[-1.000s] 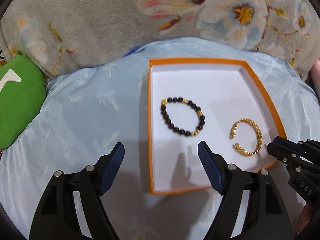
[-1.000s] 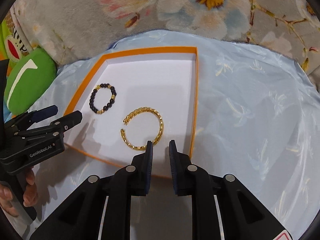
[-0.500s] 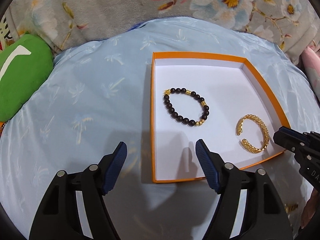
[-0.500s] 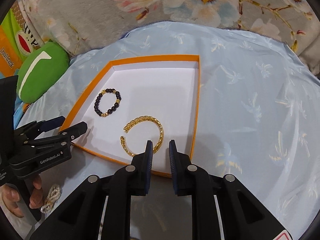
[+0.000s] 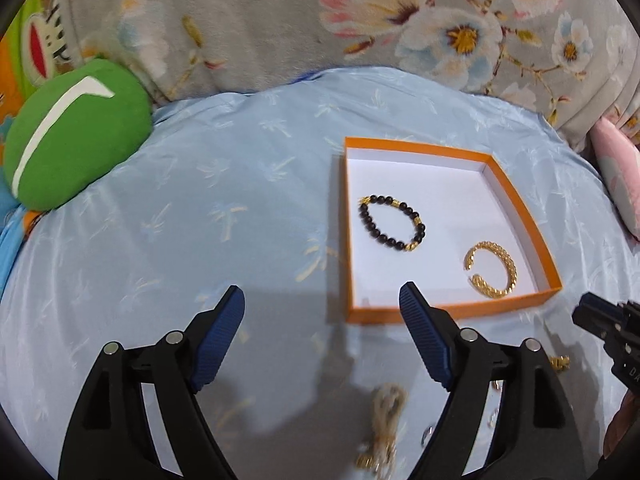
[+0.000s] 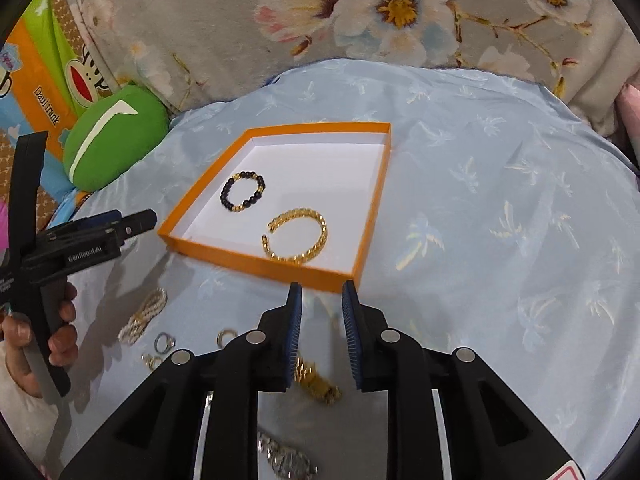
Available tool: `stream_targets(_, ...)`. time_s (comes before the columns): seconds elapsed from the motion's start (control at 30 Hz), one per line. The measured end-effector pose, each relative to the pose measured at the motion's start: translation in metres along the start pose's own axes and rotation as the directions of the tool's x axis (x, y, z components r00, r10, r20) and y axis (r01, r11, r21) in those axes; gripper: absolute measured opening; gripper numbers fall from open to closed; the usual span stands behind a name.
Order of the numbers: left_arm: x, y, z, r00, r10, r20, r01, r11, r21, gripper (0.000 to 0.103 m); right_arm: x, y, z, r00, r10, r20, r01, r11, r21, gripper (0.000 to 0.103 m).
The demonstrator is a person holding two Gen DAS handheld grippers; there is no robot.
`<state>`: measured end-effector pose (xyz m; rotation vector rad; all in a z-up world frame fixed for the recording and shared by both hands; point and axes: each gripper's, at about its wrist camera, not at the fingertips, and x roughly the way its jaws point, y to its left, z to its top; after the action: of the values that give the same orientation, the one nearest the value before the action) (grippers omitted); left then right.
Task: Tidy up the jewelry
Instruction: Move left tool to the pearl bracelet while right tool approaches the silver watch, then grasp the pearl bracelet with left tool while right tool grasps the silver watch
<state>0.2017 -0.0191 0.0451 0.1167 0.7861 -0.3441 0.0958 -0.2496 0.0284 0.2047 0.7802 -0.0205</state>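
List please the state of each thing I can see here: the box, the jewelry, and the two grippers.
Orange box: open, no lid.
Black bead bracelet: lying flat in the box.
Gold cuff bangle: flat in the box, apart from the beads.
Pearl strand: loose on the blue cloth, outside the box.
Gold chain: on the cloth.
Left gripper: jaws opening, empty.
Right gripper: jaws opening, empty.

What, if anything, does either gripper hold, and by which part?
Nothing. The left gripper is empty, jaws opening; the right gripper is empty, jaws opening.
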Motion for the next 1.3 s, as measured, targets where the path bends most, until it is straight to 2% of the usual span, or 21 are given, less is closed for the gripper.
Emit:
stream_targets(0.17,-0.025,0.012,-0.033,1.000,0.004,-0.021,-0.005,0.999,-0.045,0.077,-0.024,0.002,-0.038,1.000,0.020,0.000,-0.020,1.000,-0.005,0.039)
stream_targets(0.4,-0.032,-0.007,-0.079,0.997,-0.031,-0.067,0.030,0.999,-0.029,0.077,-0.028,0.023,-0.072,0.999,0.033,-0.029,-0.035,0.997,-0.066,0.040)
stream_targets(0.6,-0.014,-0.026,-0.086,0.994,-0.028,-0.101,0.029,0.999,0.015,0.076,-0.024,0.029,-0.081,0.999,0.036,-0.033,-0.038,0.997,-0.061,0.046)
stream_targets(0.7,-0.011,-0.033,-0.083,0.995,-0.032,-0.098,0.035,0.999,0.028,0.067,-0.022,0.027,-0.081,0.999,0.033,-0.029,-0.035,0.998,-0.053,0.047)
stream_targets(0.77,-0.009,-0.035,-0.081,0.995,-0.027,-0.092,0.030,0.999,0.033,0.053,-0.021,0.025,-0.081,0.999,0.036,-0.032,-0.038,0.998,-0.045,0.047)
stream_targets(0.8,-0.009,-0.036,-0.080,0.996,-0.031,-0.089,0.033,0.999,0.028,0.049,-0.020,0.024,-0.080,0.999,0.037,-0.033,-0.038,0.998,-0.044,0.047)
stream_targets(0.83,-0.009,-0.036,-0.078,0.995,-0.039,-0.089,0.040,0.999,0.020,0.041,-0.020,0.024,-0.079,0.999,0.036,-0.034,-0.038,0.998,-0.046,0.047)
stream_targets(0.87,-0.009,-0.035,-0.077,0.995,-0.050,-0.089,0.051,0.999,0.013,0.028,-0.018,0.024,-0.079,0.999,0.035,-0.037,-0.037,0.998,-0.050,0.047)
stream_targets(0.93,-0.009,-0.034,-0.077,0.993,-0.070,-0.092,0.070,0.998,0.003,0.014,-0.015,0.024,-0.077,0.998,0.034,-0.048,-0.037,0.998,-0.059,0.047)
stream_targets(1.03,-0.011,-0.031,-0.078,0.990,-0.100,-0.095,0.099,0.995,-0.015,0.013,-0.011,0.023,-0.075,0.997,0.038,-0.064,-0.043,0.996,-0.075,0.047)
stream_targets(1.13,-0.016,-0.029,-0.081,0.991,-0.101,-0.084,0.100,0.995,-0.020,0.013,-0.011,0.026,-0.076,0.997,0.021,-0.070,-0.028,0.994,-0.105,0.046)
stream_targets(1.2,-0.021,-0.026,-0.083,0.992,-0.105,-0.076,0.103,0.994,-0.027,0.013,-0.012,0.028,-0.079,0.998,0.001,-0.069,-0.009,0.993,-0.120,0.038)
stream_targets(1.23,-0.022,-0.025,-0.084,0.992,-0.103,-0.074,0.101,0.994,-0.029,0.013,-0.013,0.029,-0.080,0.998,-0.002,-0.070,-0.007,0.993,-0.122,0.029)
stream_targets(1.3,-0.026,-0.023,-0.087,0.993,-0.096,-0.068,0.094,0.995,-0.031,0.013,-0.016,0.027,-0.083,0.997,0.018,-0.073,-0.026,0.994,-0.108,0.027)
